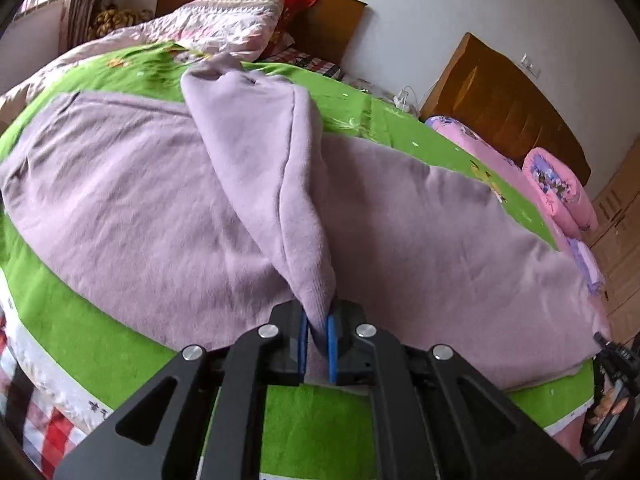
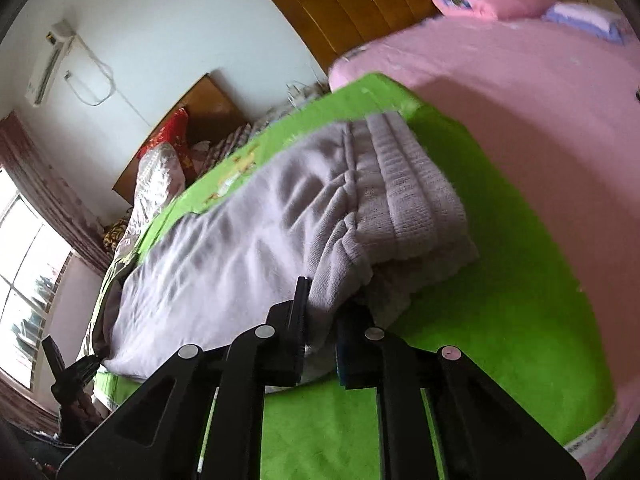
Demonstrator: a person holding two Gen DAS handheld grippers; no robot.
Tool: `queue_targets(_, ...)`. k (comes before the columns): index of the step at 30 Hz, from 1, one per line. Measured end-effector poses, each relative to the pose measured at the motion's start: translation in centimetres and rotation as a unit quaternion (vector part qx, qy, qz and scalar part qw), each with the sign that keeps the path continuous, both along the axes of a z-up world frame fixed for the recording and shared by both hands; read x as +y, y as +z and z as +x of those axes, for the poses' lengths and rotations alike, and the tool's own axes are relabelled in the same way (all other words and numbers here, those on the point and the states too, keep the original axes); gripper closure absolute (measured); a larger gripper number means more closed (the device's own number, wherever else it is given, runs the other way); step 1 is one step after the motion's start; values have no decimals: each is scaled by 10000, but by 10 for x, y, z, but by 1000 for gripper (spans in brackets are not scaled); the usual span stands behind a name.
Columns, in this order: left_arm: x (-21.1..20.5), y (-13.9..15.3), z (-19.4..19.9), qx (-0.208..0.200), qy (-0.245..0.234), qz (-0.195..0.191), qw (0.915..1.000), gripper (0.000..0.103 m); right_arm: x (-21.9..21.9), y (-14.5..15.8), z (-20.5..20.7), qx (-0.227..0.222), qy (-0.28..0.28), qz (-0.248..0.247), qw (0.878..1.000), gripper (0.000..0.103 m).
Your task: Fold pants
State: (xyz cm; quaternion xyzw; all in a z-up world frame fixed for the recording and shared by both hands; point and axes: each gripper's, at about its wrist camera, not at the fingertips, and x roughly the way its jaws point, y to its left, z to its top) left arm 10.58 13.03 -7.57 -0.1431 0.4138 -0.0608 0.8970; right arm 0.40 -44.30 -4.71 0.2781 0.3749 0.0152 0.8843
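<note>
- Left wrist view: your left gripper [image 1: 318,340] is clamped tight on a cuff end of the lilac pants [image 1: 168,184], the blue pads [image 1: 303,344] pinching the knit between them. That leg rises ahead of the fingers as a limp ridge, while the rest lies flat beyond on the green blanket [image 1: 100,344].
- Right wrist view: your right gripper [image 2: 322,340] is closed on the edge just below the ribbed waistband [image 2: 404,184], which sits ahead and right of the fingers.
- The fleece looks soft, light and floppy, so it will likely sag; grip doubled edges or ribbing.
</note>
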Motion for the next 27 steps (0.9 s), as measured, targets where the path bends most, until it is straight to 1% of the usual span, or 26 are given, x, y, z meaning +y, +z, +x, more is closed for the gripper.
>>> queue_targets(2, 2, -5, 0, 45, 8, -37, 10000, 95, -1, -9, 1, 127, -42, -3, 9999, 92)
queue_targets(3, 2, -6, -1, -12, 37, -82, 10000, 95, -3, -20, 3, 253, -67, 63, 9996, 94)
queue_targets(4, 3, -6, -2, -29, 47, -85, 9999, 94, -5, -27, 1, 231, -119, 142, 9996, 96)
queue_targets(5, 2, -6, -2, -34, 40, -59, 10000, 93, -7, -29, 1, 170, -107, 187, 9996, 96)
queue_targets(7, 2, -5, -3, -20, -42, -20, 10000, 91, -6, -22, 3, 232, -17, 155, 9996, 91)
queue_targets(8, 2, -3, -3, -11, -141, -68, 9999, 80, -6, -18, 3, 276, -2, 138, 9995, 87)
queue_targets(9, 3, -1, -5, -30, -221, -99, 9997, 70, -8, -12, 0, 324, -43, 121, 9994, 78)
queue_targets(10, 3, 3, -7, -86, -248, -49, 9996, 41, -10, -6, -1, 354, -168, 42, 9992, 76)
queue_targets(11, 3, 10, -10, -232, -120, 168, 9995, 19, -10, 5, -4, 337, -373, -189, 9986, 54)
queue_targets(12, 6, 15, -12, -376, -4, 298, 9988, 15, -10, 16, -7, 350, -711, -608, 9950, 41)
queue_targets(13, 9, 22, -14, -527, 111, 396, 9978, 13, -8, 26, -9, 316, -1015, -1003, 9893, 40)
queue_targets(14, 15, 27, -15, -630, 222, 443, 9968, 11, -5, 40, -9, 172, -1270, -1305, 9831, 40)
queue_targets(15, 20, 32, -14, -690, 343, 476, 9959, 10, -1, 50, -7, 36, -1418, -1454, 9791, 40)
queue_targets(16, 26, 35, -13, -721, 455, 498, 9951, 6, 9, 65, 0, -213, -1438, -1610, 9762, 40)
queue_targets(17, 31, 37, -12, -740, 551, 489, 9945, 4, 20, 73, 9, -376, -1246, -1647, 9777, 40)
queue_targets(18, 39, 39, -9, -759, 599, 431, 9944, 4, 33, 80, 23, -511, -930, -1674, 9802, 40)
queue_targets(19, 45, 39, -8, -770, 627, 388, 9943, 4, 57, 86, 45, -606, -441, -1730, 9821, 40)
queue_targets(20, 52, 37, -7, -776, 691, 338, 9940, 4, 72, 87, 61, -637, -141, -1752, 9824, 40)
queue_targets(21, 63, 34, -6, -737, 820, 258, 9936, 4, 98, 88, 82, -655, 324, -1722, 9824, 40)
queue_targets(22, 77, 30, -6, -668, 950, 128, 9931, 4, 116, 88, 96, -663, 670, -1652, 9817, 40)
queue_targets(23, 87, 28, -5, -636, 1042, 5, 9925, 4, 152, 86, 122, -681, 1289, -1481, 9782, 40)
queue_targets(25, 120, 25, -6, -613, 1299, -384, 9889, 4, 196, 83, 149, -636, 1914, -1345, 9702, 40)
queue_targets(27, 153, 22, -6, -532, 1570, -593, 9844, 5, 258, 80, 180, -608, 2753, -1235, 9514, 40)
